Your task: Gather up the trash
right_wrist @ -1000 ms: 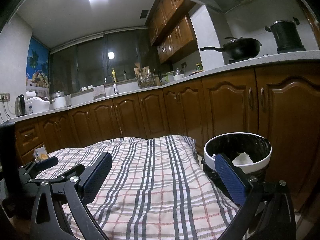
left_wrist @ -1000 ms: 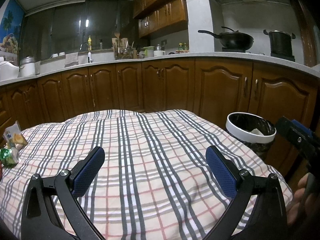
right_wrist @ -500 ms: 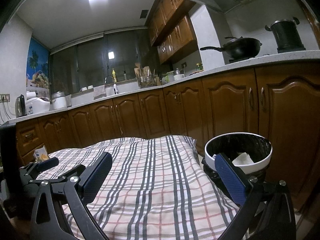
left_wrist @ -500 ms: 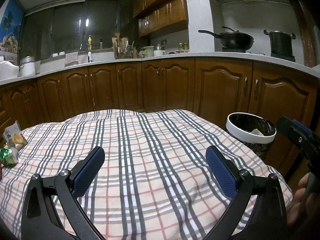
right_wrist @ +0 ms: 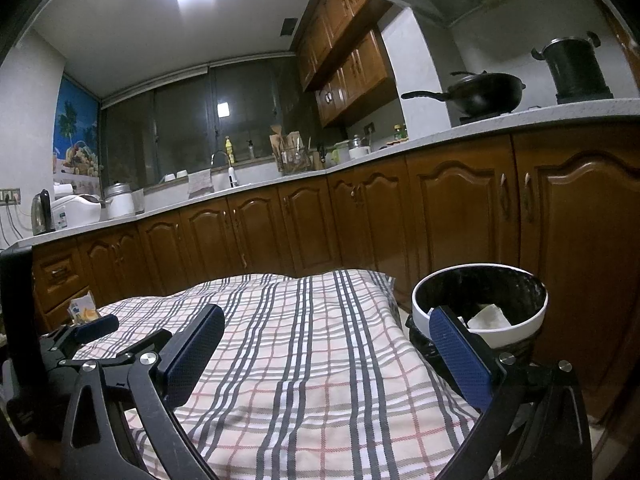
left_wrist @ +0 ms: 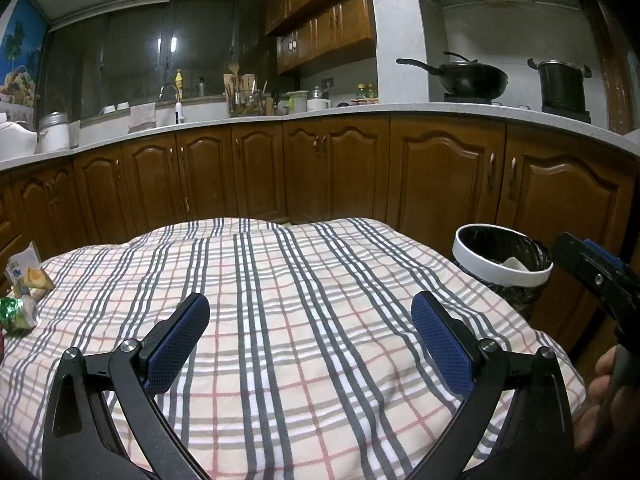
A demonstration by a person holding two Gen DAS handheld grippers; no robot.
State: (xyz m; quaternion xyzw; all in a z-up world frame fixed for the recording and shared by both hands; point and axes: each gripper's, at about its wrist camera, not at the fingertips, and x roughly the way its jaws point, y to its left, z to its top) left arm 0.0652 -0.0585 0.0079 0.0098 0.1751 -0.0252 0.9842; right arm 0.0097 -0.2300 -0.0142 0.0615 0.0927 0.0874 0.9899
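Note:
A round bin with a white rim (left_wrist: 500,272) and a black liner stands off the table's right edge; a white crumpled paper (right_wrist: 488,316) lies inside it. It also shows in the right wrist view (right_wrist: 516,328). A small juice carton (left_wrist: 28,270) and a crushed green can (left_wrist: 18,312) lie at the table's far left; the carton also shows in the right wrist view (right_wrist: 82,310). My left gripper (left_wrist: 310,340) is open and empty above the table's middle. My right gripper (right_wrist: 326,354) is open and empty near the bin, one finger in front of its rim.
A plaid cloth (left_wrist: 300,280) covers the table. Brown cabinets (left_wrist: 320,172) and a counter run behind, with a wok (left_wrist: 472,78) and a pot (left_wrist: 564,84) on the stove. The right gripper's tip (left_wrist: 596,272) shows at the left wrist view's right edge.
The left wrist view has shifted slightly, so the trash at the far left sits a little closer to the frame edge. The right gripper has not visibly moved.

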